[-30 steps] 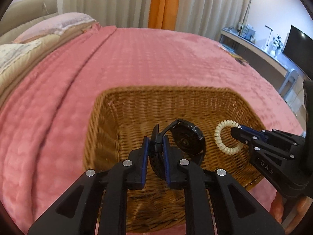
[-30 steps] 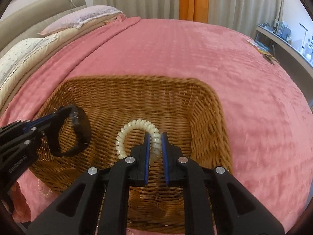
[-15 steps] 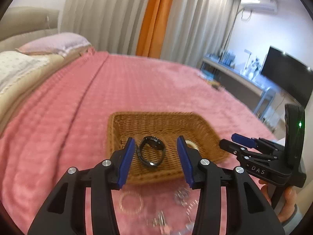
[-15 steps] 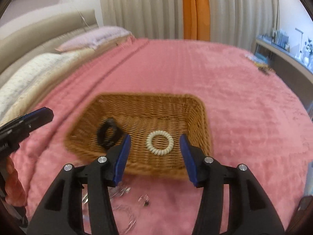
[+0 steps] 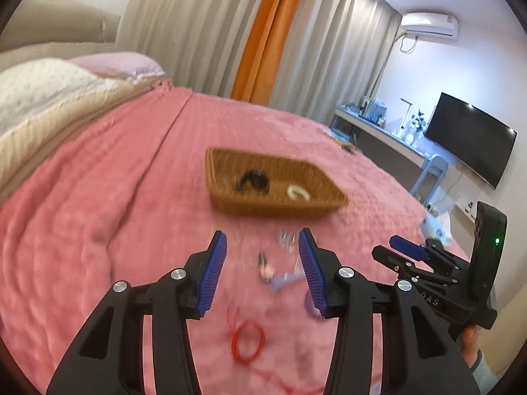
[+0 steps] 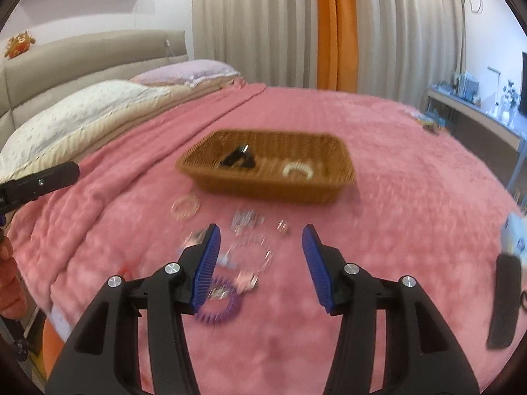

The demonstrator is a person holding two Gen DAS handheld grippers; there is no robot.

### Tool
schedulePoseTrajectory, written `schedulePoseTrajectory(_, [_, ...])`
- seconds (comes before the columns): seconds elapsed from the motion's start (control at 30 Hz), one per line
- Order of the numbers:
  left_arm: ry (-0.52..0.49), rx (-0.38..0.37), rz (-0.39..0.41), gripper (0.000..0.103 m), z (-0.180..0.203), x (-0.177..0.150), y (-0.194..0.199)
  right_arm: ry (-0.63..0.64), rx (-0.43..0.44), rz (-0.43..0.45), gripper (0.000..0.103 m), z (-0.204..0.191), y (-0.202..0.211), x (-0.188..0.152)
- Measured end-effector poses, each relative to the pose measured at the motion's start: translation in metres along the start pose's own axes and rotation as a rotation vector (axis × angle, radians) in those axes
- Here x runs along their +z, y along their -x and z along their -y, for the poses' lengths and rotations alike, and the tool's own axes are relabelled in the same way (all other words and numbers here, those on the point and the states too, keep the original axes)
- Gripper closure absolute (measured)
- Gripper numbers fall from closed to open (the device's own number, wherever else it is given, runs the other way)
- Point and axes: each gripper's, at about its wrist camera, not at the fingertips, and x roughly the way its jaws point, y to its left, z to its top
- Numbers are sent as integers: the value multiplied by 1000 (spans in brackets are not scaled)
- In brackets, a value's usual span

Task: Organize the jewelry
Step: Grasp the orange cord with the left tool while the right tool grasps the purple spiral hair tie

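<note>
One wicker basket (image 6: 270, 186) sits on the pink bedspread (image 6: 411, 197), and it holds two things: one black watch (image 6: 237, 159) and one white coil bracelet (image 6: 298, 169). Loose on the bedspread lie one purple coil bracelet (image 6: 220, 306), one pale pink bead bracelet (image 6: 185, 206), one clear bead bracelet (image 6: 252, 251) and one red cord loop (image 5: 247, 342), plus several small silvery pieces too blurred to count. Two pillows (image 6: 82, 112) lie at the head of the bed, and two grippers are in view, the left gripper (image 5: 263, 271) and the right gripper (image 6: 262, 263).

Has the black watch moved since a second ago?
Yes. The black watch was clamped in the left gripper above the wicker basket; now it lies on the basket floor, left of the white coil bracelet.
</note>
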Motion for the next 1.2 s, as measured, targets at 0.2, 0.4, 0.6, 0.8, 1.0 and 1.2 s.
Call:
schedulePoseTrajectory(0.2, [35, -18, -101, 59, -19, -43, -14, -40, 23, -80, 55, -5, -17, -33])
schedulePoseTrajectory(0.4, [50, -32, -174, 59, -28, -70, -31, -53, 30, -122, 55, -11, -29, -50])
schedulePoseTrajectory(0.6, [73, -3, -218, 59, -39, -84, -46, -90, 38, -185, 65, -10, -49, -55])
schedulePoseTrajectory(0.8, [69, 7, -222, 59, -37, -85, -52, -122, 37, -218, 66, -12, -60, -52])
schedulePoseTrajectory(1.0, [18, 61, -228, 60, -27, -87, -56, -112, -2, -246, 84, -18, -71, -49])
schedulePoseTrajectory(1.2, [-62, 151, -232, 84, -17, -90, -58, -94, -2, -221, 94, -21, -68, -51])
